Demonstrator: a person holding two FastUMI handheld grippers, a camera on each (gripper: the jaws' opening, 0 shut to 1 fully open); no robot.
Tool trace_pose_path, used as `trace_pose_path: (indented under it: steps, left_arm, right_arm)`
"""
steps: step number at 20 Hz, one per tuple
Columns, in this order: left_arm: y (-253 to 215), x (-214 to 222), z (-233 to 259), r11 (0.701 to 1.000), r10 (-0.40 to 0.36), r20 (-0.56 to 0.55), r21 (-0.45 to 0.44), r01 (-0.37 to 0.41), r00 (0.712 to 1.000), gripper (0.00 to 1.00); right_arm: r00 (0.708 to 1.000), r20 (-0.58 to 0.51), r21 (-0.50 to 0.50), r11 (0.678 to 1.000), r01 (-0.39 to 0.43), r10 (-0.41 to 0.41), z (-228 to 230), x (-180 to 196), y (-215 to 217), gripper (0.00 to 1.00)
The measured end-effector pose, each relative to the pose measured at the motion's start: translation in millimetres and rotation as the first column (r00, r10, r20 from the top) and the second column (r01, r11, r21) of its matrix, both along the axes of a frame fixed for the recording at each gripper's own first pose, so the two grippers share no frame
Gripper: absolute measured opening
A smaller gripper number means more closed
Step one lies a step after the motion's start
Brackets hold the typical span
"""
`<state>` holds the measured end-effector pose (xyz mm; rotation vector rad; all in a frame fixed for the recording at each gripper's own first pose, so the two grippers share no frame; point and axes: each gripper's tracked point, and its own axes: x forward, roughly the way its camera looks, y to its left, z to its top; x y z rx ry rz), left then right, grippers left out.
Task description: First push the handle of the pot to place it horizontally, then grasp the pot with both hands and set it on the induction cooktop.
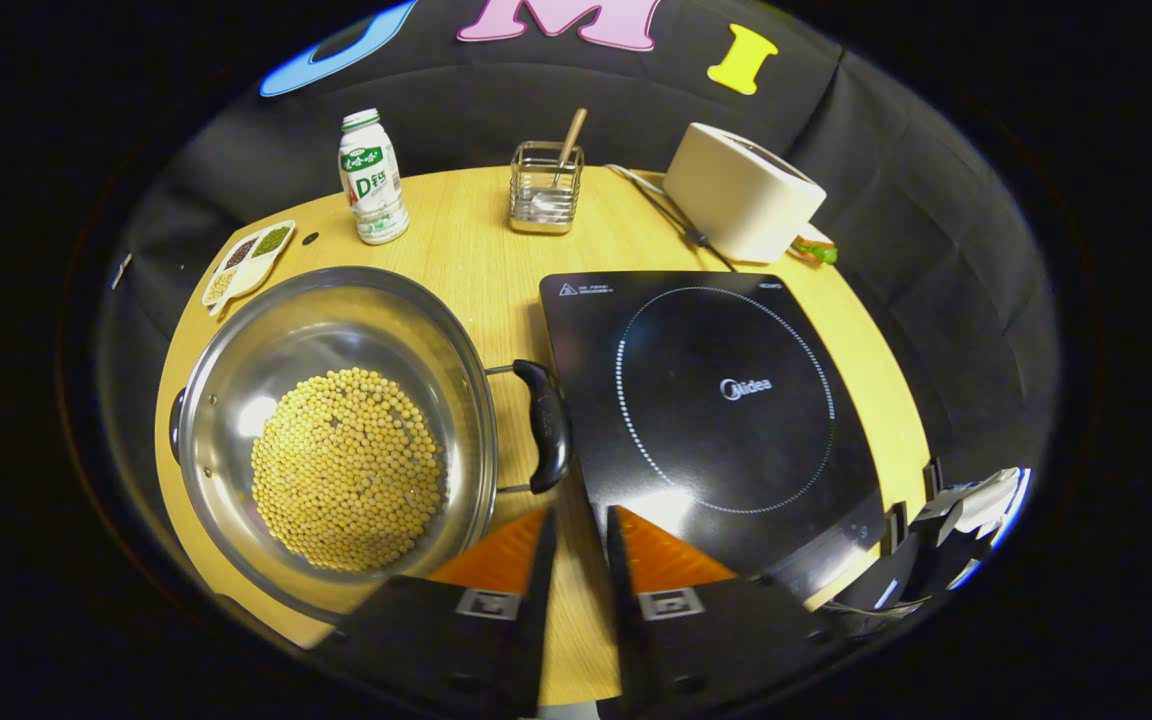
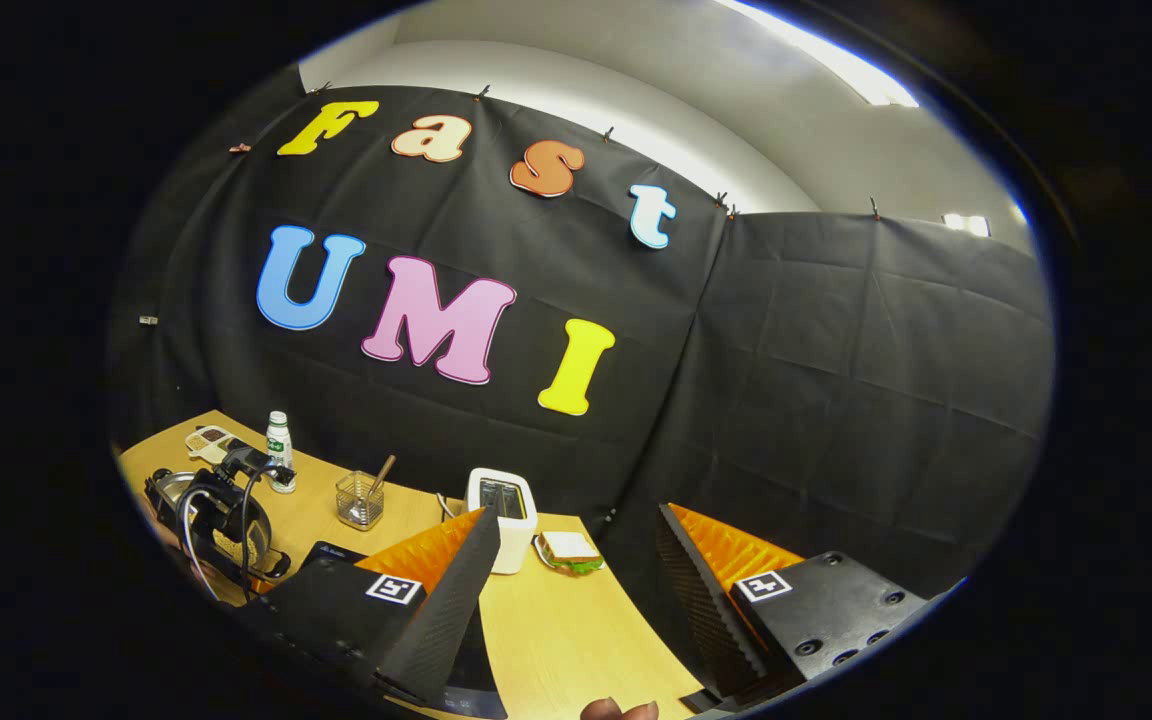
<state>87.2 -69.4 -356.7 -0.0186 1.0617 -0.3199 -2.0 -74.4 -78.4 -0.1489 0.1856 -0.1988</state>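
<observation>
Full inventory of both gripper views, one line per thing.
Steel pot: 1, silver with black side handles, table left.
Soybeans: heap, yellow, inside pot.
Induction cooktop: 1, black glass, right of pot, touching the pot handle or nearly so.
Drink bottle: 1, white with green cap, table rear.
Wire holder: 1, metal, holds a wooden-handled utensil, rear centre.
Toaster: 1, white, rear right.
Sandwich: 1, white bread, beside toaster.
Divided dish: 1, white, holds grains, far left.
Wooden table: 1, light.
Left gripper: open, low near pot handle.
Right gripper: open, raised toward the wall.
</observation>
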Motion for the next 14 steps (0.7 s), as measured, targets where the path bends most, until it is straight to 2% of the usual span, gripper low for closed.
trace_pose_path:
  steps: [2,3,6,9,11,14]
  left_arm:
    - [-11,-18,18,0.997,-0.022,0.019,-0.079,0.023,1.0,0.76]
    - [-9,-22,26,0.996,-0.008,0.044,-0.09,0.012,0.999,0.98]
    - [-13,-40,50,0.987,0.028,0.097,-0.161,-0.012,0.995,0.96]
    - [6,-45,80,0.973,0.114,0.167,-0.217,-0.076,0.979,0.95]
    - [33,-41,98,0.969,0.171,0.235,-0.218,-0.119,0.957,0.96]
    - [97,-34,125,0.968,0.235,0.338,-0.16,-0.191,0.911,0.95]
  right_arm:
    - [1.0,-0.007,0.004,1.0,-0.022,0.022,-1,3,10,0.98]
    - [0.999,-0.007,0.006,0.999,-0.036,0.036,0,4,15,0.98]
    - [0.996,-0.004,0.016,0.996,-0.084,0.084,2,6,34,0.98]
    - [0.989,-0.018,0.024,0.989,-0.145,0.146,-2,8,58,0.98]
    - [0.98,-0.034,0.049,0.98,-0.195,0.196,-9,11,78,0.98]
    - [0.958,-0.071,0.097,0.958,-0.271,0.279,-25,21,112,0.98]
